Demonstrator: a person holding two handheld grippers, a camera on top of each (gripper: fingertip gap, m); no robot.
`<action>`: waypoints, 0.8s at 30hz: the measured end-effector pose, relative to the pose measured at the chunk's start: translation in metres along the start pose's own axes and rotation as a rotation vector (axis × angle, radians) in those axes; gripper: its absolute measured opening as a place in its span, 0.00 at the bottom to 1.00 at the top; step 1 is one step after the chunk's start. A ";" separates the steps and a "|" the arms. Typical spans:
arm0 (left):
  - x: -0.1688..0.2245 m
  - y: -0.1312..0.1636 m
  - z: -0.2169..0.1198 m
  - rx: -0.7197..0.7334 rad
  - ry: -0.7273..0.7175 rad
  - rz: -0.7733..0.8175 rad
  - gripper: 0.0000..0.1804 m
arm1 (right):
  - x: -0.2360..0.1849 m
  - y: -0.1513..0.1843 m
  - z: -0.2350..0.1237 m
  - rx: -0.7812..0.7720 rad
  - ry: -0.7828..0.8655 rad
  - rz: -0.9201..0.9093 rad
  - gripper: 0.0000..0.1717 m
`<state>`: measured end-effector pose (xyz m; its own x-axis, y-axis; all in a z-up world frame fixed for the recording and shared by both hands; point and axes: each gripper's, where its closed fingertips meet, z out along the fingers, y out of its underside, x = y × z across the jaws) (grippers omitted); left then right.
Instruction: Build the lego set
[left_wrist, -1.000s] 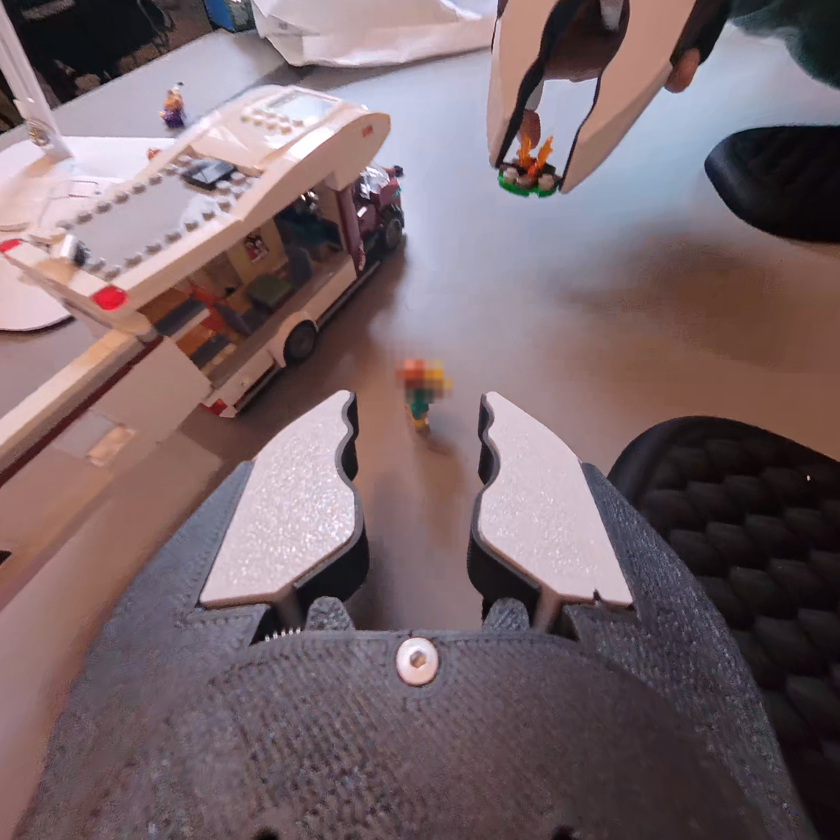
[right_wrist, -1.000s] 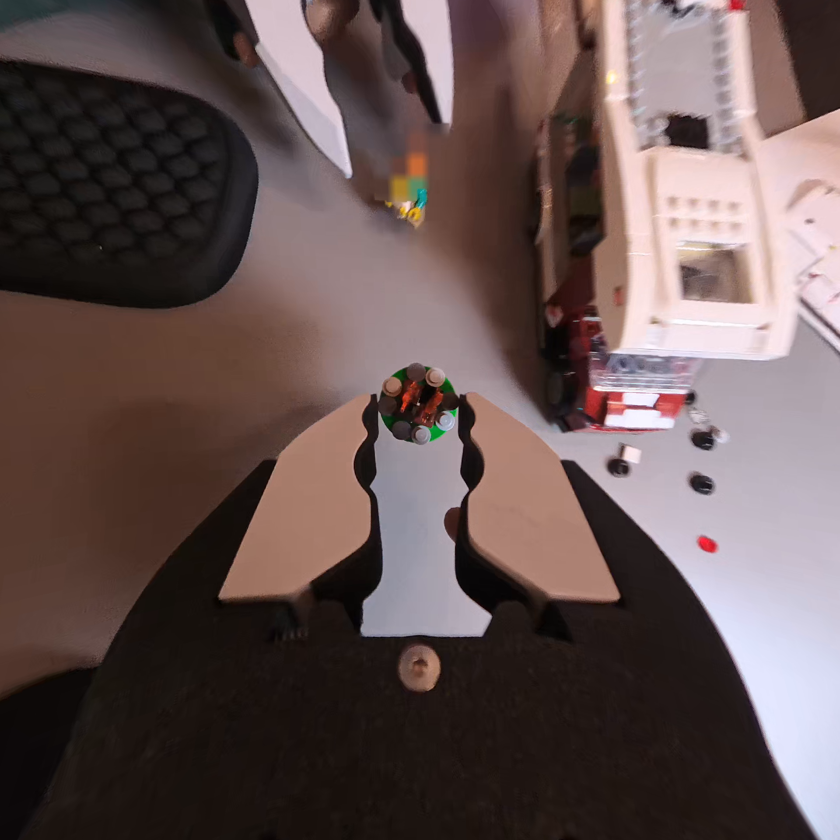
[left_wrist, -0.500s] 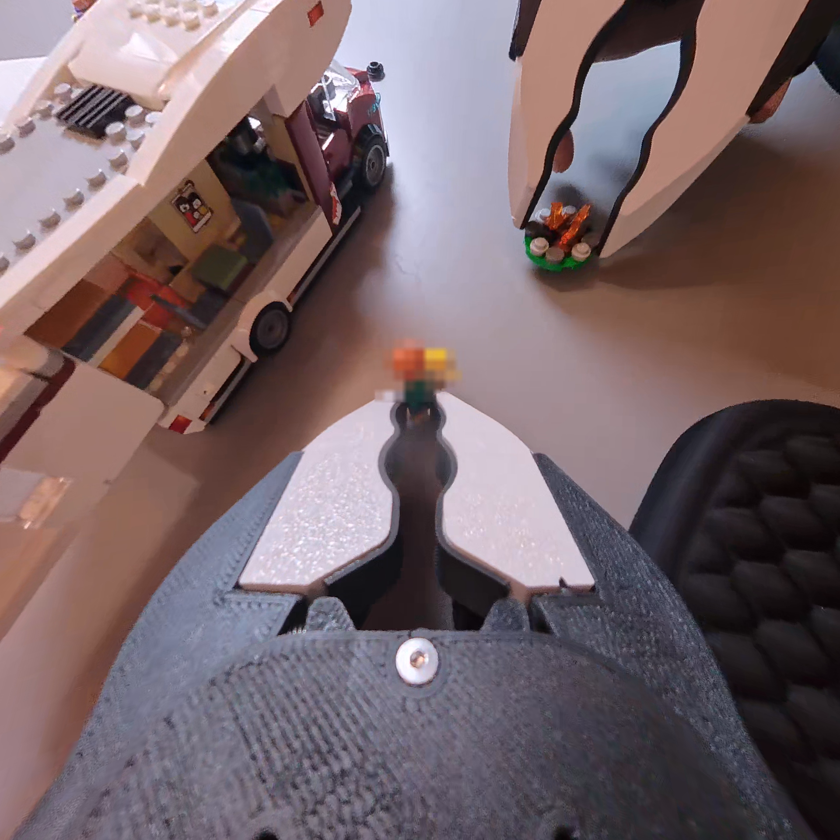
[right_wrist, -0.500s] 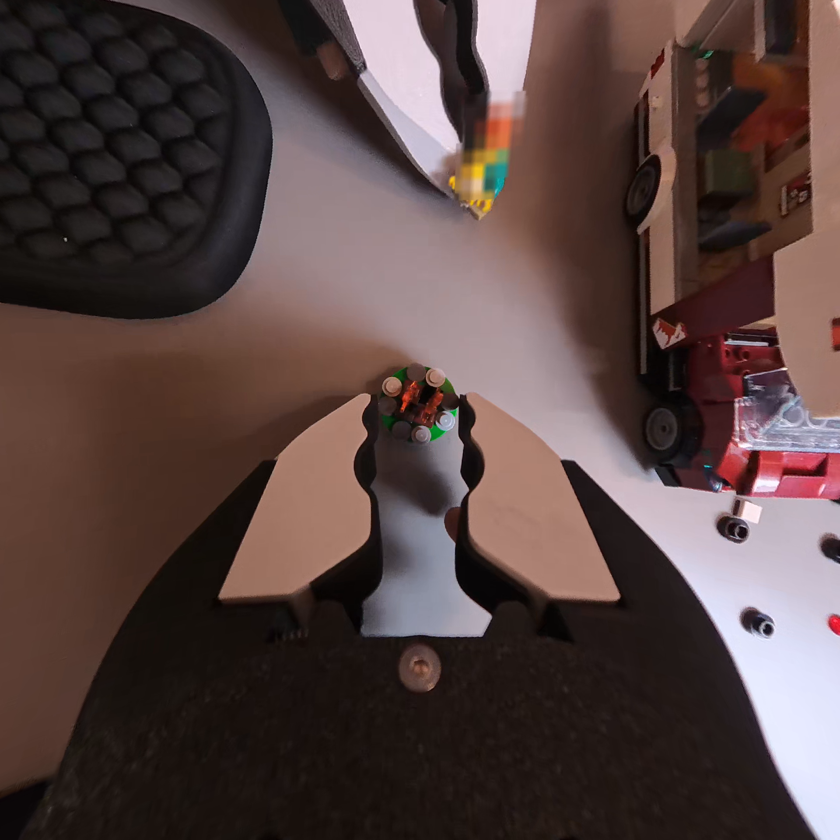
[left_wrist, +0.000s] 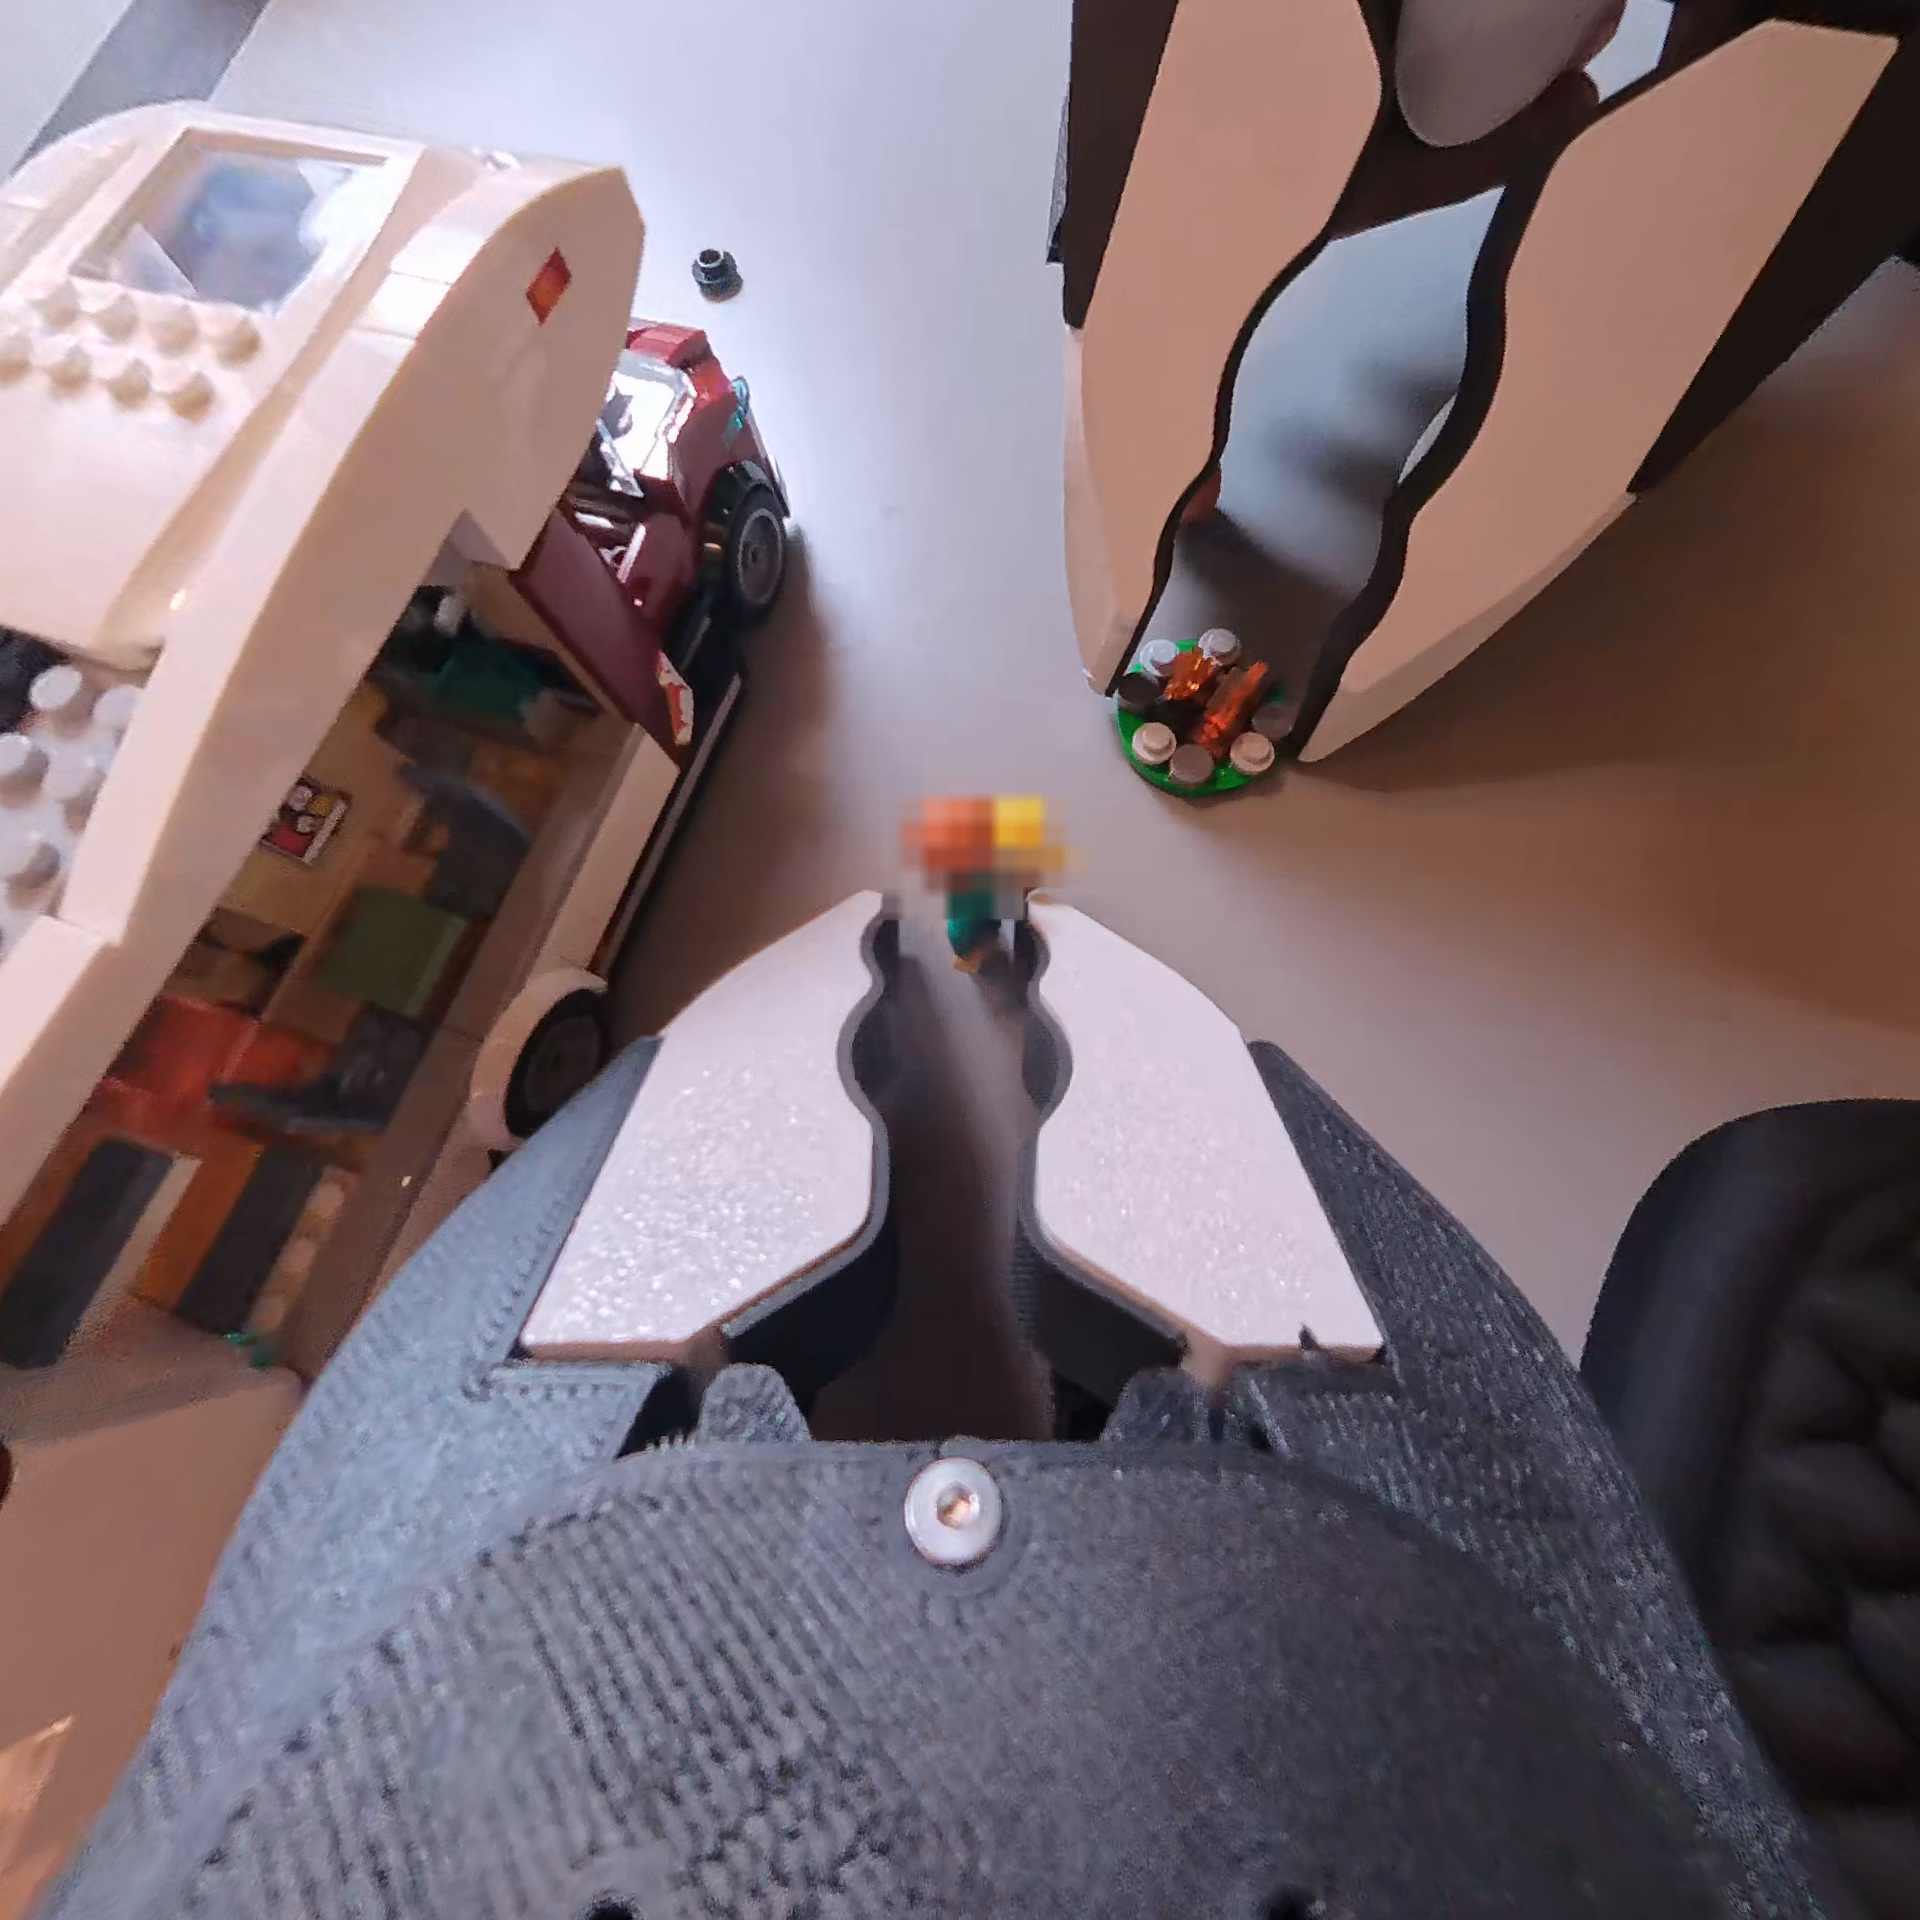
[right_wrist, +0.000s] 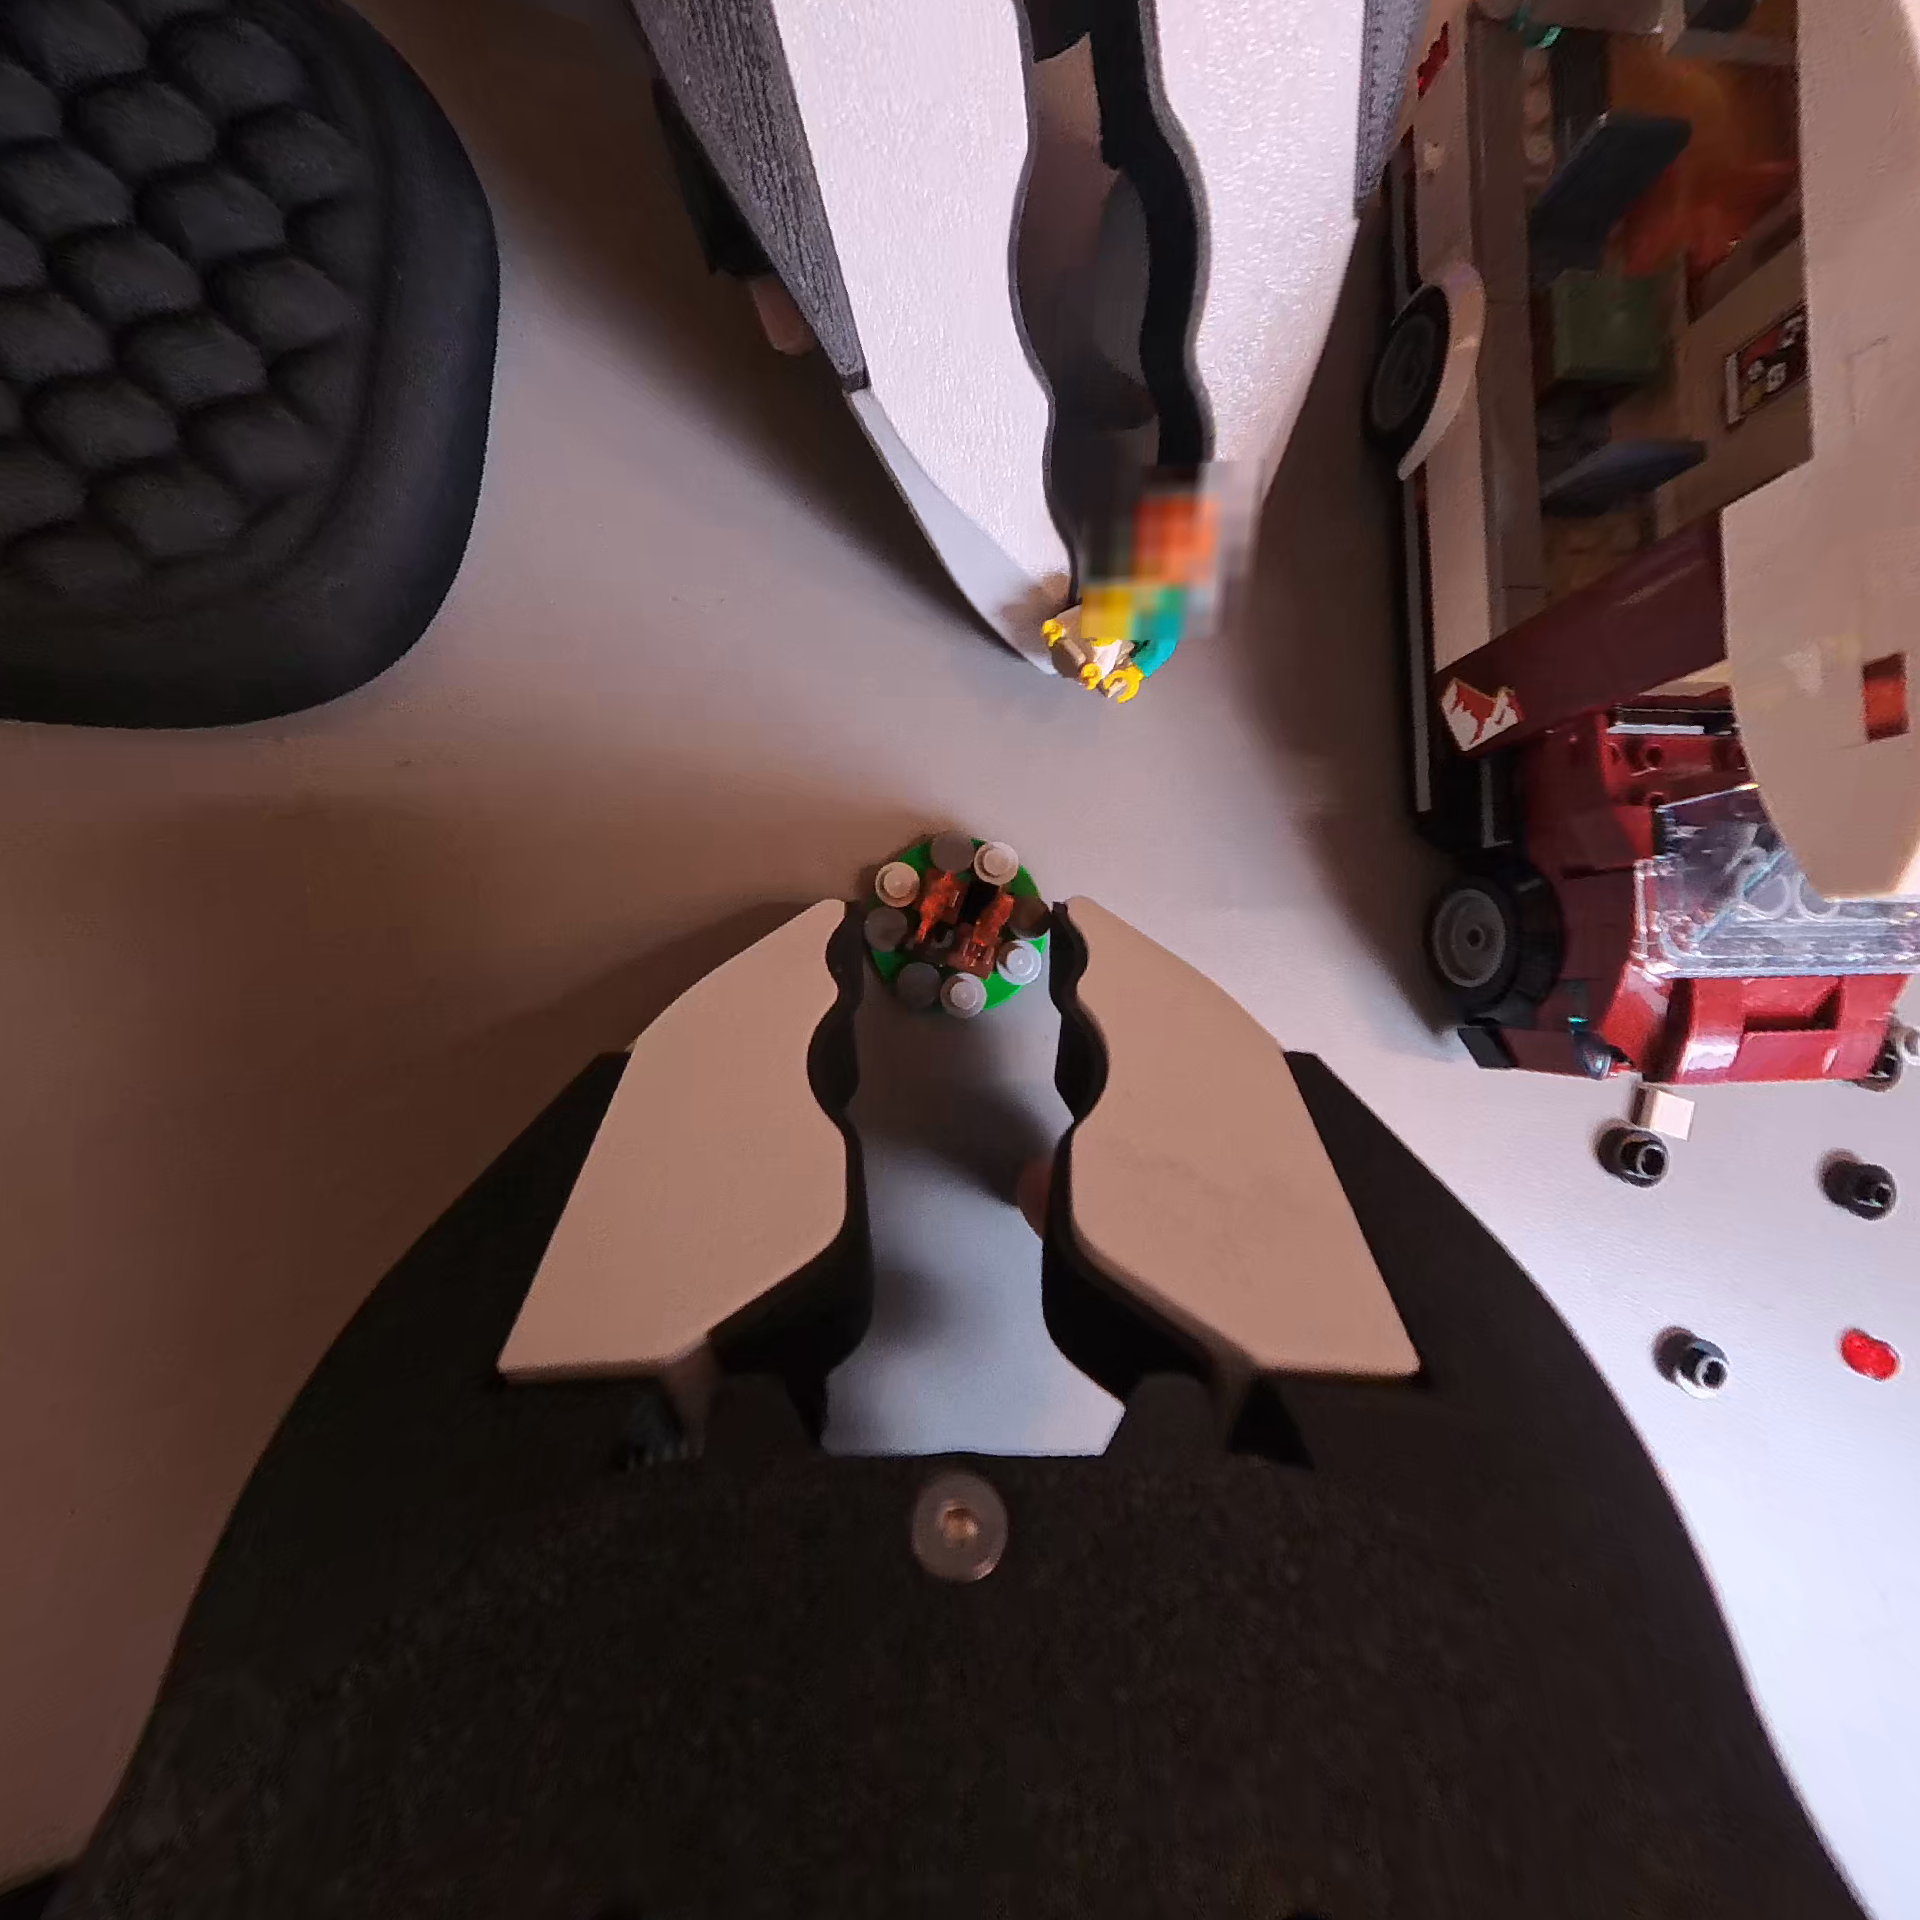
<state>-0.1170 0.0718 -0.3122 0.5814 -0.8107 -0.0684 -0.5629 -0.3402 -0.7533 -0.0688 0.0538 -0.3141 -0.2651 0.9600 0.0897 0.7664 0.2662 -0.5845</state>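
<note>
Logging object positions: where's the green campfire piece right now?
The green campfire piece sits between the right gripper's fingertips, low over the grey table, with the toy camper van to its right and the figure beyond it.

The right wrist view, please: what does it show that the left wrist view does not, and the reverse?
Only the right wrist view shows a red stud and a tan brick lying beside the camper. Only the left wrist view shows the camper's skylight. Both show the camper, the figure standing between the left claw's tips, the campfire held in the right claw, and a black cushion.
</note>
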 end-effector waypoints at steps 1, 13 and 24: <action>0.000 0.000 0.000 0.003 0.003 -0.006 0.13 | 0.000 0.000 0.000 0.004 0.000 0.002 0.21; 0.007 0.010 -0.033 0.071 -0.057 -0.062 0.20 | 0.175 0.022 -0.084 0.277 0.343 0.285 0.23; -0.003 0.011 -0.042 0.145 -0.101 -0.115 0.15 | 0.366 0.064 -0.046 0.185 0.579 0.180 0.33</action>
<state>-0.1497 0.0499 -0.2931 0.6973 -0.7159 -0.0361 -0.4031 -0.3500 -0.8456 -0.0899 0.4262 -0.2821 0.2578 0.8934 0.3681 0.6418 0.1264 -0.7564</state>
